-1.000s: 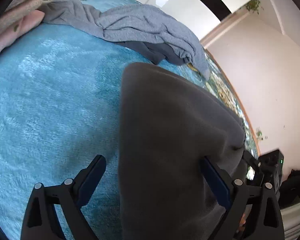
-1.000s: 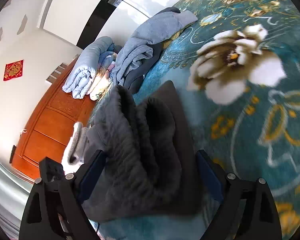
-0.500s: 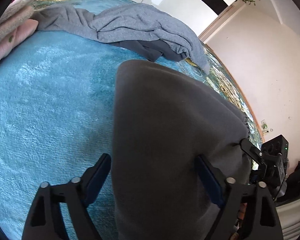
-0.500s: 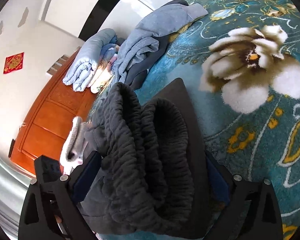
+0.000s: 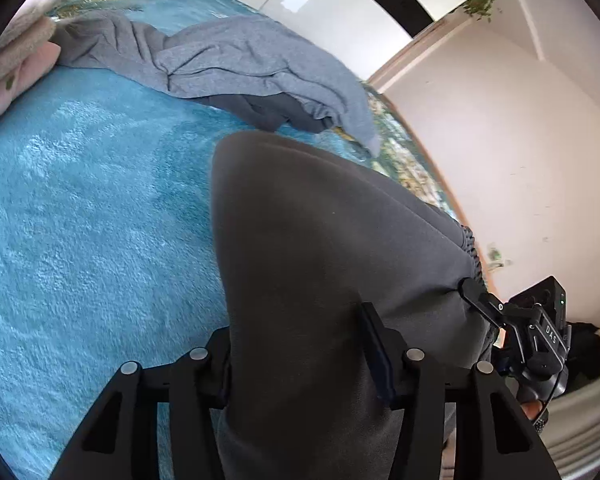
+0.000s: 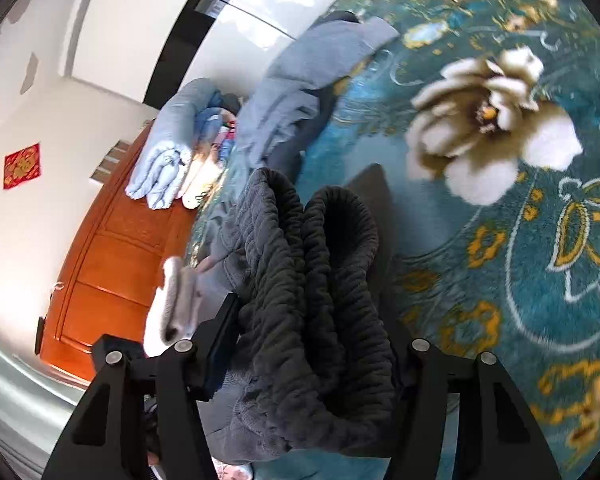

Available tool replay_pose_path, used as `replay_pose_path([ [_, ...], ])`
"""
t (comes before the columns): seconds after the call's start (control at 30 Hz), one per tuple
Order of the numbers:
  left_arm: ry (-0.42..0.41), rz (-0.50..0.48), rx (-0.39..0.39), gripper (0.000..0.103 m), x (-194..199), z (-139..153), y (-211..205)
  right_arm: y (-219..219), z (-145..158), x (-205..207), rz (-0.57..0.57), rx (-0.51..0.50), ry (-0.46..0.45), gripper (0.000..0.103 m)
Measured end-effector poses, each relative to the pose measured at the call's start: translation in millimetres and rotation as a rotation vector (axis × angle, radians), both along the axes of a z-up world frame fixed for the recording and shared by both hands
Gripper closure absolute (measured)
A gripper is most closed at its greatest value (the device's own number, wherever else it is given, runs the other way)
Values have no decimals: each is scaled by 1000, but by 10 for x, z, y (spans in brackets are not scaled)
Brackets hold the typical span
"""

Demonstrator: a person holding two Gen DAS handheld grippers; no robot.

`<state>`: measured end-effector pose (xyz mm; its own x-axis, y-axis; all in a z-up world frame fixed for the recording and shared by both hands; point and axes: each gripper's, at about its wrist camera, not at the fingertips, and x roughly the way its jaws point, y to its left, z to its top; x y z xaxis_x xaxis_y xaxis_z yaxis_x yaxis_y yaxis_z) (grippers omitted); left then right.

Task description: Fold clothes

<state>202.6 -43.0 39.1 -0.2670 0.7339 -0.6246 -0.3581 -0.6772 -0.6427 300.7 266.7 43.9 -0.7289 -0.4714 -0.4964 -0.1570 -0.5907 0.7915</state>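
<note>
On our left we see the blue carpet (image 5: 80, 240) running under everything, with a pink fold of bedding (image 5: 16, 76) at its far left edge and a light grey sweatshirt (image 5: 236, 64) lying crumpled across the far side, a darker piece of cloth showing beneath its hem. Nearer to us, the dark grey trousers (image 5: 324, 264) fill the middle of the left view, their smooth folded leg running up from between the fingers toward a rounded corner that lies on the carpet. Our left gripper (image 5: 300, 352) is closing, and its fingers already press on the cloth from either side, so the fold is pinched between them. To the right of that, the right gripper shows in the same view, its black tip biting the gathered waistband where the cloth puckers. Turning to the right view, we see an orange wooden cabinet (image 6: 112, 264) at the left with rolled pale blue bedding (image 6: 172, 144) on top, and something white and fluffy just below, too blurred for us to name. In the middle our right gripper (image 6: 312, 352) is also closing, its fingers tight against the ribbed, bunched waistband of the trousers (image 6: 312, 280), which stands in two thick humps between them. Further right the carpet (image 6: 540, 280) carries a large cream flower (image 6: 488, 128) and yellow scrollwork.
</note>
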Motion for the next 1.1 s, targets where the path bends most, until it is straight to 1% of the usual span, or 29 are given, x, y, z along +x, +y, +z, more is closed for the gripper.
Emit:
replay_pose_path([
  [0.1, -19, -7, 73, 48, -4, 27, -138, -117, 207, 61, 11, 36, 8, 42],
  [0.23, -5, 7, 163, 50, 2, 138, -462, -377, 536, 43, 41, 113, 30, 42],
  [0.37, 59, 63, 230, 50, -70, 371, -1014, -789, 885, -132, 114, 172, 80, 42],
  [0.43, 100, 98, 257, 50, -148, 522, -1334, -1052, 1089, -295, 172, 171, 131, 42],
  [0.47, 132, 117, 254, 50, -205, 631, -1528, -1167, 1171, -381, 196, 164, 160, 42],
  [0.57, 216, 174, 226, 50, -361, 915, -2017, -1582, 1415, -686, 281, 152, 242, 43],
  [0.63, 263, 215, 204, 50, -474, 1105, -2371, -1932, 1564, -943, 345, 153, 284, 43],
  [0.77, 359, 318, 106, 50, -760, 1493, -3129, -2661, 1747, -1527, 459, 125, 336, 43],
  [0.83, 381, 354, 63, 50, -923, 1641, -3461, -3018, 1770, -1813, 505, 95, 343, 43],
  [0.93, 388, 376, -24, 50, -1264, 1782, -3864, -3530, 1716, -2160, 550, 66, 346, 43],
  [1.0, 374, 375, -78, 50, -1541, 1759, -4037, -3867, 1608, -2381, 563, 48, 334, 43],
  [1.1, 326, 395, -115, 50, -1891, 1656, -4264, -4194, 1430, -2615, 550, 27, 310, 43],
])
